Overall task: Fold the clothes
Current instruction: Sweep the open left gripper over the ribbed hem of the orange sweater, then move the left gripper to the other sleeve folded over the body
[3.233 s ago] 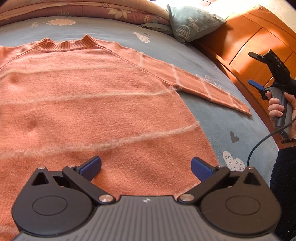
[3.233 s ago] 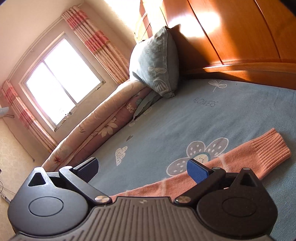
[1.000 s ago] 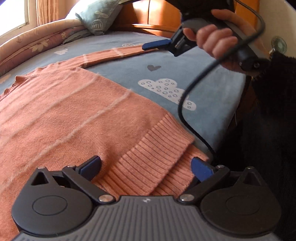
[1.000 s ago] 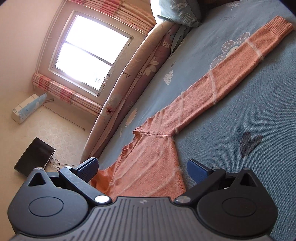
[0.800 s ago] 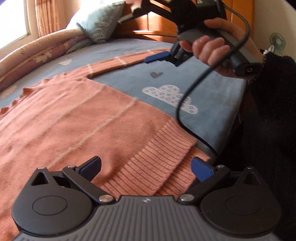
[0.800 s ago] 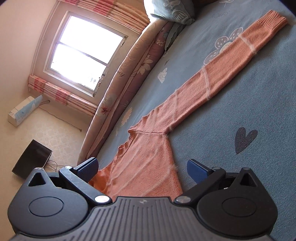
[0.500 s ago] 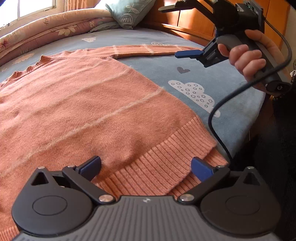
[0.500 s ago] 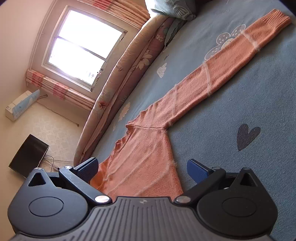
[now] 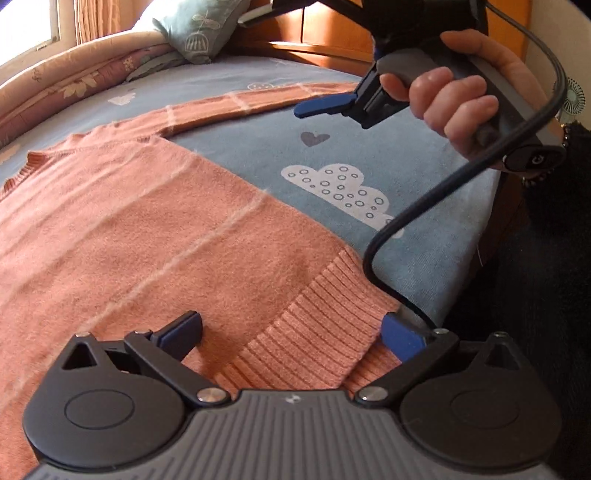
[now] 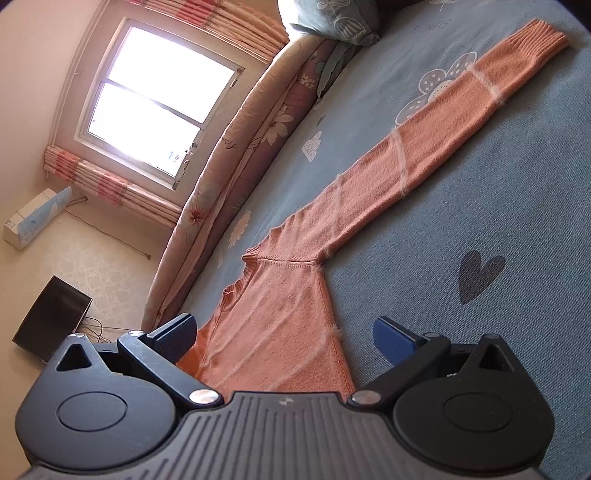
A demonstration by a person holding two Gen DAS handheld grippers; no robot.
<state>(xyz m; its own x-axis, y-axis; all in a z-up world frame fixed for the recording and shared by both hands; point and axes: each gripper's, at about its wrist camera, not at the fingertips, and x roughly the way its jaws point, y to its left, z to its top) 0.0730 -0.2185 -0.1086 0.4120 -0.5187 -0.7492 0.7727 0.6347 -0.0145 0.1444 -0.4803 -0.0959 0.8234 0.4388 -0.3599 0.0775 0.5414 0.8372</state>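
The orange sweater (image 9: 155,236) lies flat on the blue patterned bedsheet (image 9: 436,258), and its ribbed hem (image 9: 314,332) sits directly between the spread fingers of the left gripper (image 9: 291,332), whose jaws stand wide apart and have hold of nothing. The hem's corner lies just inside the right-hand blue pad (image 9: 400,336), and a black cable (image 9: 424,206) loops down to the sheet just beyond it. Farther ahead of this tool the sweater's body runs up and to the left toward the collar, and its sleeve (image 9: 236,107) stretches off to the right. Above that sleeve a hand (image 9: 454,92) holds the right gripper (image 10: 284,338). Its own camera shows its jaws equally wide and empty, poised above the sweater's side edge, with the sleeve reaching far ahead and rightward to its ribbed cuff (image 10: 539,37). Beyond lie a rolled floral quilt (image 10: 229,147), a grey-green pillow (image 10: 332,18) and a window (image 10: 155,96).
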